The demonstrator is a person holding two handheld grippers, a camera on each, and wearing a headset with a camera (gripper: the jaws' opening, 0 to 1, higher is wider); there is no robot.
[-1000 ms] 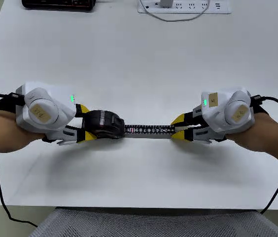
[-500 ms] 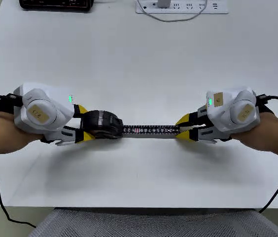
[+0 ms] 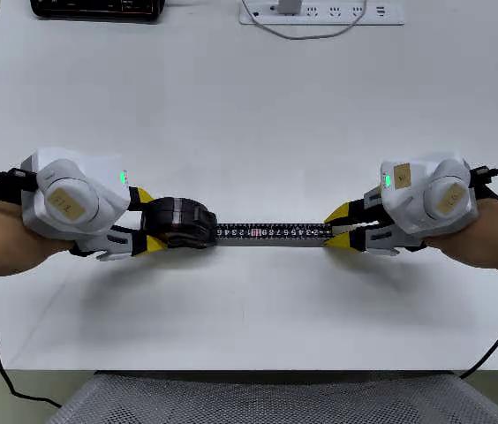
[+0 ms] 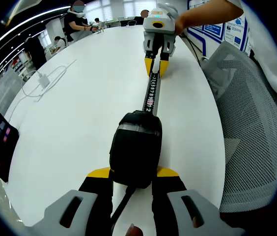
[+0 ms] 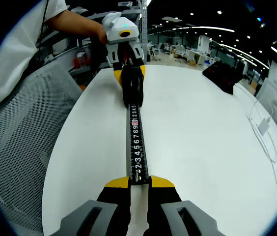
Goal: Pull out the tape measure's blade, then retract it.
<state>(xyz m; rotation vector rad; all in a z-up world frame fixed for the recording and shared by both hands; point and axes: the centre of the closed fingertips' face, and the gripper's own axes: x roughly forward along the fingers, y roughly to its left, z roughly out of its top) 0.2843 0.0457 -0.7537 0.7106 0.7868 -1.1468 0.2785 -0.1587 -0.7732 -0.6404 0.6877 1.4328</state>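
Gripping both ends of a drawn-out tape

At left, the left gripper (image 3: 148, 231) clamps its yellow-tipped jaws around the black tape measure (image 3: 178, 223), near the front of the white table (image 3: 249, 115). Its numbered blade (image 3: 271, 233) runs straight rightward to the right gripper (image 3: 337, 232), whose jaws pinch its end.

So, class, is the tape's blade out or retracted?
Pulled out: the numbered blade stretches from the black case in the left gripper to the right gripper, shut on its tip.

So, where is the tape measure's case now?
In the head view the case is left of centre, clamped in the left hand-held gripper; its blade runs rightward.
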